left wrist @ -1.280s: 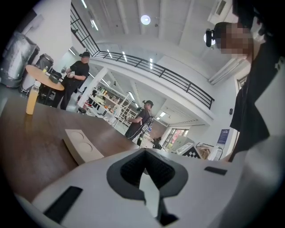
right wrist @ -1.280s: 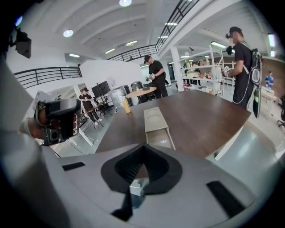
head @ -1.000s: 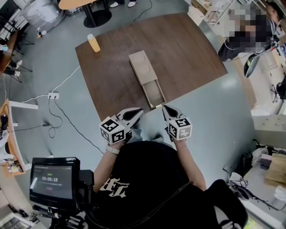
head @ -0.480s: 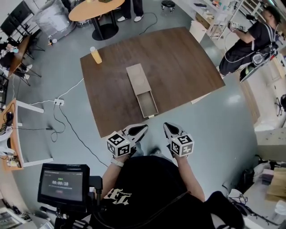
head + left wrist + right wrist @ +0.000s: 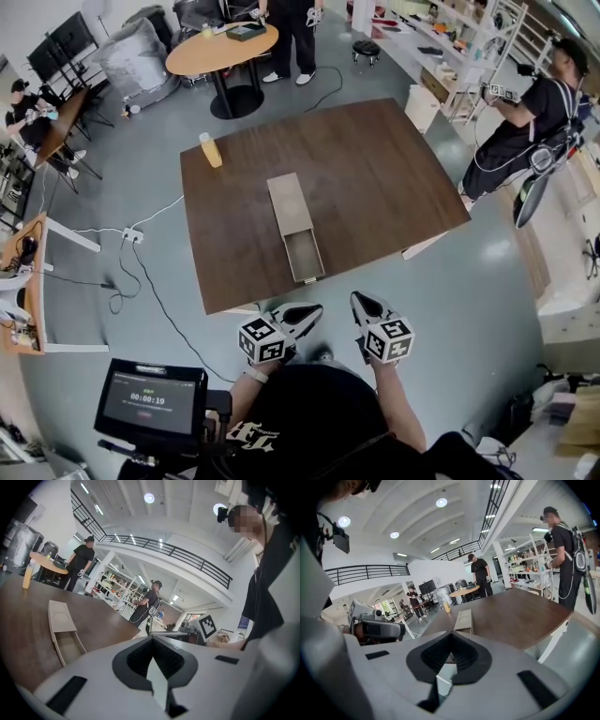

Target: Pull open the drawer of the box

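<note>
"While both tools hang at the near side, has either got hold of anything?"

"No. The left tool (image 5: 312, 310) has its jaws pressed together with nothing between them. The right tool (image 5: 359, 300) is the same, closed up and empty. They sit side by side just off the near edge of the tabletop (image 5: 375, 178), over the grey floor. Their tips point toward the box and touch nothing."

"And the box itself?"

"The long beige box (image 5: 289, 202) lies lengthwise about the middle of the dark wooden tabletop, with a round mark pressed into its lid. Its drawer (image 5: 305, 258) is slid out at the end nearest the person, its inside showing. The drawer's front is close to the near edge, between the two tools' lines but apart from both."

"Anything else on there?"

"A yellowish bottle (image 5: 212, 150) stands upright near the far left corner, well apart from the box."

"What about the room around it?"

"Past the bottle there's a round wooden table (image 5: 222, 49) with someone standing behind it. Another person in black is over by the shelves on the right. A white power strip (image 5: 132, 235) lies on the floor to the left with its cable trailing. A small screen (image 5: 155, 401) sits on the rig by the person's left shoulder."
</note>
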A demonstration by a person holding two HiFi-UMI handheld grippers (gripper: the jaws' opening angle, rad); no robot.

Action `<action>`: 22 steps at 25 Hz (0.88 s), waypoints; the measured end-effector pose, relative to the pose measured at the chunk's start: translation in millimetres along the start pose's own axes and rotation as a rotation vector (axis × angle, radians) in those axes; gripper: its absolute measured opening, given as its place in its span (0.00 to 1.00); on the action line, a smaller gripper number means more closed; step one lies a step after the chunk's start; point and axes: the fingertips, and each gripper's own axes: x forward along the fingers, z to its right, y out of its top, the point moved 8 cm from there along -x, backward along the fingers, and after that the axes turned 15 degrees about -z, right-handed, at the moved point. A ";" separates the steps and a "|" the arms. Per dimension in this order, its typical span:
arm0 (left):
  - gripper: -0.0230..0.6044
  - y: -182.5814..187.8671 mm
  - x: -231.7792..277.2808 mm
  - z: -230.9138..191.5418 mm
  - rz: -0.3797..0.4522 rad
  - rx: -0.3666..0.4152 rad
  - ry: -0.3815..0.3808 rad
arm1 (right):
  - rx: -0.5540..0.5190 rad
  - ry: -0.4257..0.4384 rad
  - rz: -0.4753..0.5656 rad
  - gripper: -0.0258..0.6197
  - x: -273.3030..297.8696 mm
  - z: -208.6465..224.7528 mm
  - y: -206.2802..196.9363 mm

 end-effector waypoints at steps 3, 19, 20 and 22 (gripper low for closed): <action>0.04 0.9 2.1 1.1 -0.006 -0.001 -0.004 | -0.001 0.003 0.006 0.02 -2.2 0.8 2.4; 0.04 -5.2 11.7 -0.6 -0.033 -0.008 -0.012 | 0.011 -0.018 0.023 0.02 -12.4 5.5 -0.3; 0.04 -5.3 12.7 -0.9 -0.033 -0.009 -0.013 | 0.012 -0.018 0.023 0.02 -12.3 6.0 -0.6; 0.04 -8.1 16.8 0.5 -0.029 -0.017 -0.013 | 0.010 -0.017 0.020 0.02 -13.2 8.1 -4.2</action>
